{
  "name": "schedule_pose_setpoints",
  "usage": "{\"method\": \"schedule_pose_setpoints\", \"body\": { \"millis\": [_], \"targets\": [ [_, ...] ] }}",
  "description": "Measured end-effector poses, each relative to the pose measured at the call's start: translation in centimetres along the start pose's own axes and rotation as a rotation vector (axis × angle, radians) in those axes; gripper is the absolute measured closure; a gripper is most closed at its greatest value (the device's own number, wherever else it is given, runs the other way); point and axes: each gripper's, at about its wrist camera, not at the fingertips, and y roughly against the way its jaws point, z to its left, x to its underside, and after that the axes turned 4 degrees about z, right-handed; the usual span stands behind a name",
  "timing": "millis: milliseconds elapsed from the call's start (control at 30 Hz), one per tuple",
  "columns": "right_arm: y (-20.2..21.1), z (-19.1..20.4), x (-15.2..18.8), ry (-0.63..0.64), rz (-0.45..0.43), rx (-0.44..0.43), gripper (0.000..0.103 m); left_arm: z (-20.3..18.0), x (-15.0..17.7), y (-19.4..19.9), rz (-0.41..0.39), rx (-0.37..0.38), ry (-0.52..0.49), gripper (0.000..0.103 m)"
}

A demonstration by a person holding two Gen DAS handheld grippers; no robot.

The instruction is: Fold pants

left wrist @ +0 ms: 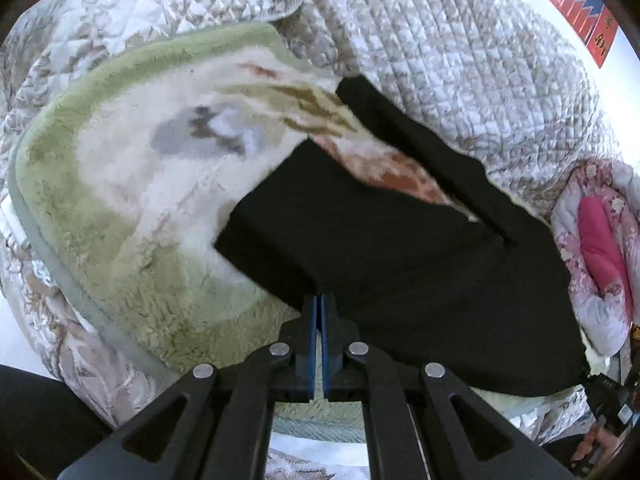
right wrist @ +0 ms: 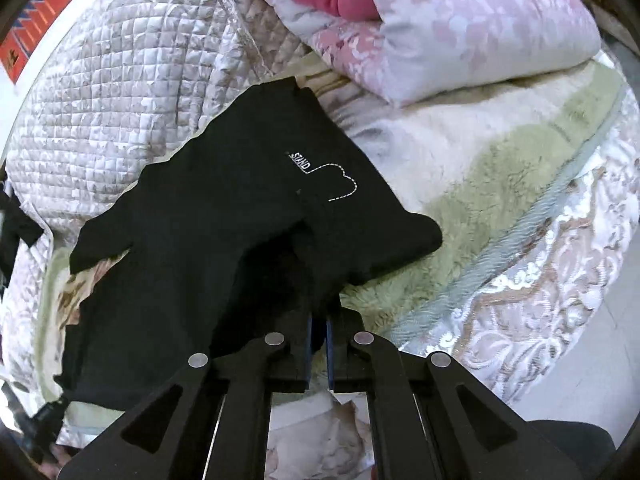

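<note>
Currently the black pants (left wrist: 400, 248) lie spread on a fluffy green-and-white blanket (left wrist: 120, 200) over a quilted bedspread (left wrist: 460, 60); both tongs pinch the near edge of the fabric. The left gripper (left wrist: 320, 300) has its blue pads drawn narrow, nipping the hem edge of a pant leg; the right gripper (right wrist: 318, 320) is likewise nearly closed with black cloth bunched between its fingers, seemingly the waist or hip end, where the white stitched logo (right wrist: 320, 174) shows. In the left view the legs splay apart, with blanket visible between them; a pink floral duvet (right wrist: 460, 32) sits at the far side, clear of the pants.

Judged step: lifting the near edge to fold it over onto the far part. To do it well, the person should raise both ends together, keep the edge taut between the two tongs so no sag or twist forms, carry it across, align edge to edge, then lower flat before letting go; uneven height risks a skewed fold; the plush blanket may drag the cloth, so lift clear first.
</note>
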Motion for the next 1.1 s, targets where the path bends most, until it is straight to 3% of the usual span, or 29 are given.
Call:
{"method": "schedule_pose_setpoints", "body": {
  "millis": [67,133,200,267,300,367,400,433,567,633,667,733,767,800,833,900,967,1000,1100],
  "targets": [
    [0.7,-0.5,0.3,-0.033,-0.012,0.006,0.082,0.1,0.0,0.4,-0.002,-0.012,0.011,0.099],
    [2.2,-0.8,0.6,-0.053,-0.067,0.046,0.070,0.2,0.2,0.9,-0.010,-0.084,0.015,0.099],
    [3.8,-1.0,0.6,-0.049,-0.139,0.080,0.062,0.4,0.3,2.2,-0.075,-0.181,0.026,0.099],
    [4.2,-0.9,0.1,-0.022,-0.163,0.095,0.059,1.0,-0.3,3.2,-0.114,-0.204,0.047,0.098],
    [4.1,-0.8,-0.2,-0.009,-0.167,0.094,0.058,1.1,-1.0,3.2,-0.122,-0.211,0.035,0.094],
    [3.5,-0.2,-1.2,0.024,-0.156,0.059,0.058,0.8,-2.8,2.5,-0.108,-0.189,-0.005,0.069],
    [3.3,0.1,-1.4,0.039,-0.160,0.045,0.058,0.8,-3.9,1.9,-0.094,-0.153,-0.018,0.052],
    [3.2,0.9,-2.0,0.066,-0.170,0.031,0.058,0.7,-4.8,1.3,-0.078,-0.133,-0.030,0.048],
    [1.8,3.8,-4.0,0.165,-0.190,-0.011,0.058,-1.1,-8.9,-3.2,0.025,-0.137,-0.163,0.048],
    [0.9,5.3,-4.5,0.220,-0.202,-0.041,0.058,-2.3,-9.6,-5.4,0.089,-0.114,-0.249,0.048],
    [0.4,5.9,-4.6,0.220,-0.266,-0.074,0.058,-2.9,-9.8,-6.7,0.111,-0.120,-0.295,0.048],
    [-0.5,7.1,-5.0,0.250,-0.271,-0.089,0.058,-4.3,-9.5,-8.4,0.114,-0.166,-0.381,0.049],
    [-1.1,7.5,-4.9,0.264,-0.273,-0.099,0.058,-5.1,-9.2,-9.0,0.100,-0.205,-0.438,0.054],
    [-1.5,7.7,-4.7,0.274,-0.270,-0.105,0.058,-5.6,-8.9,-9.3,0.082,-0.255,-0.463,0.087],
    [-2.0,7.7,-4.4,0.277,-0.262,-0.108,0.058,-5.7,-8.9,-9.4,0.081,-0.272,-0.469,0.099],
    [-3.1,7.4,-4.1,0.260,-0.225,-0.113,0.058,-5.4,-9.3,-8.0,0.015,-0.251,-0.428,0.099],
    [-3.4,7.0,-4.2,0.244,-0.206,-0.127,0.058,-5.2,-10.4,-5.1,-0.144,-0.255,-0.389,0.099],
    [-3.4,7.0,-4.3,0.242,-0.208,-0.131,0.058,-4.8,-10.9,-4.2,-0.186,-0.249,-0.366,0.099],
    [-3.2,6.8,-4.3,0.240,-0.213,-0.124,0.058,-2.7,-12.5,-4.5,-0.190,-0.339,-0.264,0.095]
  ]
}}
